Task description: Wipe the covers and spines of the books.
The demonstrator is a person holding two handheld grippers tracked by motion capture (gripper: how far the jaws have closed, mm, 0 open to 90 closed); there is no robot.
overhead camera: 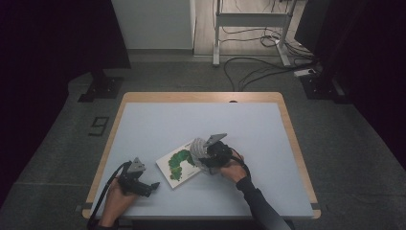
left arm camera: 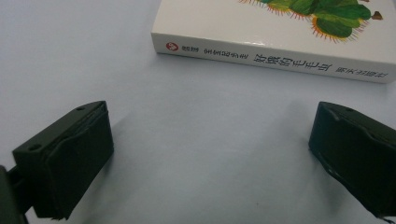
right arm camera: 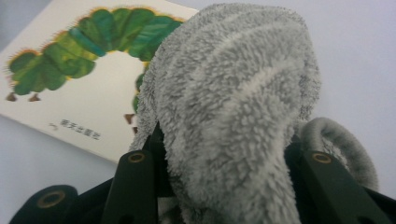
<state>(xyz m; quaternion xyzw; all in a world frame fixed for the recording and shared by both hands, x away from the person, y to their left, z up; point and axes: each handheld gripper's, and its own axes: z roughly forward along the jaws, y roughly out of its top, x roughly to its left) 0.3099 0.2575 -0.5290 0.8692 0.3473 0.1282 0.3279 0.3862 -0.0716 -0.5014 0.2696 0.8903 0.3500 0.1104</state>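
Over the book [overhead camera: 178, 163], near its right edge, my right gripper [overhead camera: 203, 153] has the grey cloth [overhead camera: 197, 148] clamped between its jaws. In the right gripper view the cloth [right arm camera: 233, 107] bulges up thick and fuzzy between the two black jaws, hanging over the corner of the book [right arm camera: 84, 93] beside the green caterpillar picture. Whether it is touching the cover or just above it, I can't tell from here.

My left gripper [overhead camera: 148, 188] is down on the table [overhead camera: 158, 124], just left of the book and apart from it, jaws spread wide with nothing between them. In the left gripper view the book's spine [left arm camera: 275, 58] lies ahead of me, across the gap.

Now, the risks. The book lies free on a smooth table, nothing pinning it. If I drag the cloth across the cover with any pressure, I reckon the book slides or spins with it, likely toward my left gripper. The cloth is bulky and soft, so it could also slip out of the jaws on a hard stroke. And it hides much of the book from my right camera, so I could wander off the edge without knowing. Bracing the spine with the left looks wise.
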